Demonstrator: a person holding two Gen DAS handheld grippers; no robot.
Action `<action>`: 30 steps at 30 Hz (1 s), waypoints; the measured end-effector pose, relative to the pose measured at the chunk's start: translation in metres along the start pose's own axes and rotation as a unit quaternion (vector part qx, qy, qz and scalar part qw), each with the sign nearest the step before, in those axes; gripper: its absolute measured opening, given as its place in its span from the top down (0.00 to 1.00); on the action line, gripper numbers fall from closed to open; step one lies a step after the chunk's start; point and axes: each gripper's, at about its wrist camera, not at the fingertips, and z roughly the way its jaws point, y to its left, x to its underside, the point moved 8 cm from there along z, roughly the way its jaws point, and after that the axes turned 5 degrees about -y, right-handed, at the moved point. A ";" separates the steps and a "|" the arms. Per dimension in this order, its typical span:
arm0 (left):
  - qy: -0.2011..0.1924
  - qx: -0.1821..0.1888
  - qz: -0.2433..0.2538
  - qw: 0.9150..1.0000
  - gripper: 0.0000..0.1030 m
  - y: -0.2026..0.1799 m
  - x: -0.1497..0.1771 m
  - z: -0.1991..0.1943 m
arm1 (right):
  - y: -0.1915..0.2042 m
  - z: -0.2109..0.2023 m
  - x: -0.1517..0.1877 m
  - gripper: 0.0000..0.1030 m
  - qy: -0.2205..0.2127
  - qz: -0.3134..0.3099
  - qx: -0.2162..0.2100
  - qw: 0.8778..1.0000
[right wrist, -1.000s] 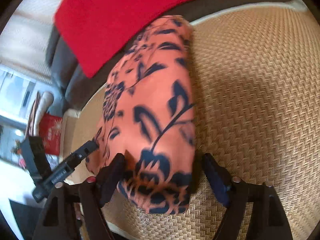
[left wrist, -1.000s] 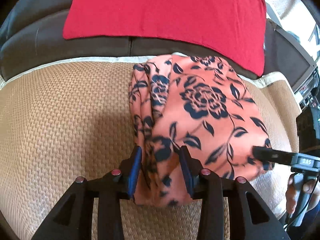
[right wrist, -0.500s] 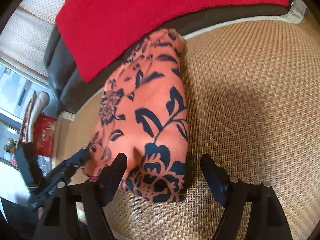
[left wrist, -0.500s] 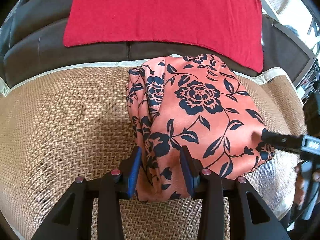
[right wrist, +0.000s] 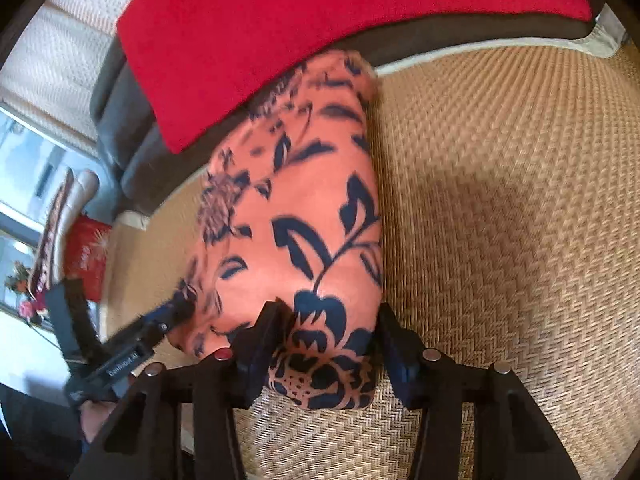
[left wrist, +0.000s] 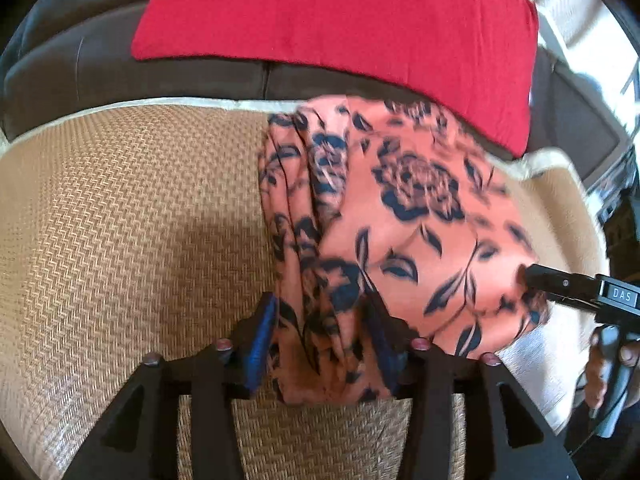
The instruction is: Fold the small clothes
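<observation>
Under the left wrist camera, a folded orange garment (left wrist: 400, 240) with dark blue flowers lies on a woven tan mat (left wrist: 120, 220), its far end reaching the mat's pale edge and the dark cushion (left wrist: 60, 80) behind. A red cloth (left wrist: 340, 20) is spread flat over that cushion, just beyond the garment. The left gripper (left wrist: 324, 344) straddles the garment's near left corner, where the layered folds bunch; its blue-padded fingers (left wrist: 260, 344) stand on either side of the fabric and the jaws are opening, the cloth between them but no longer squeezed. At the right edge, one finger of the right gripper (left wrist: 560, 284) touches the garment's right side, and a hand (left wrist: 608, 364) grips its handle below. From the right wrist camera, the same garment (right wrist: 312, 220) runs away from the lens along the mat (right wrist: 500, 200), its far tip near the red cloth (right wrist: 320, 20) and the cushion (right wrist: 120, 120). The right gripper (right wrist: 324, 352) brackets the near end of the bundle; the jaws are closing, with the flowered fabric between them, but whether the pads press on it I cannot tell. To the left, the left gripper's (right wrist: 160, 320) tip meets the garment's other corner. Both views are slightly blurred.
</observation>
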 end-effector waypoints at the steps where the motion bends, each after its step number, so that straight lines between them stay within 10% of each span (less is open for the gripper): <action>1: -0.005 0.001 -0.008 1.000 0.39 0.004 -0.006 0.000 | -0.001 -0.006 -0.010 0.25 -0.013 0.007 -0.003 1.000; 10: 0.061 0.065 -0.073 0.993 0.39 0.015 -0.038 0.067 | -0.018 0.040 -0.079 0.17 -0.004 0.055 -0.023 0.998; 12: 0.055 0.076 -0.062 0.994 0.46 0.011 -0.036 0.074 | -0.018 0.054 -0.075 0.58 0.012 0.044 -0.032 0.998; 16: 0.044 0.089 -0.053 0.994 0.73 0.003 -0.041 0.068 | 0.005 0.051 -0.080 0.71 0.006 -0.013 -0.021 1.000; 20: 0.020 0.114 -0.042 0.992 0.74 -0.028 -0.056 0.060 | 0.020 0.003 -0.101 0.72 -0.044 -0.039 -0.025 0.998; 23: 0.012 0.094 -0.023 0.995 0.35 -0.041 -0.056 0.069 | -0.033 0.000 -0.106 0.45 -0.054 -0.009 0.045 0.997; 30: -0.013 0.068 -0.032 0.997 0.20 -0.016 -0.041 0.035 | -0.067 -0.019 -0.072 0.25 -0.074 0.042 0.011 0.996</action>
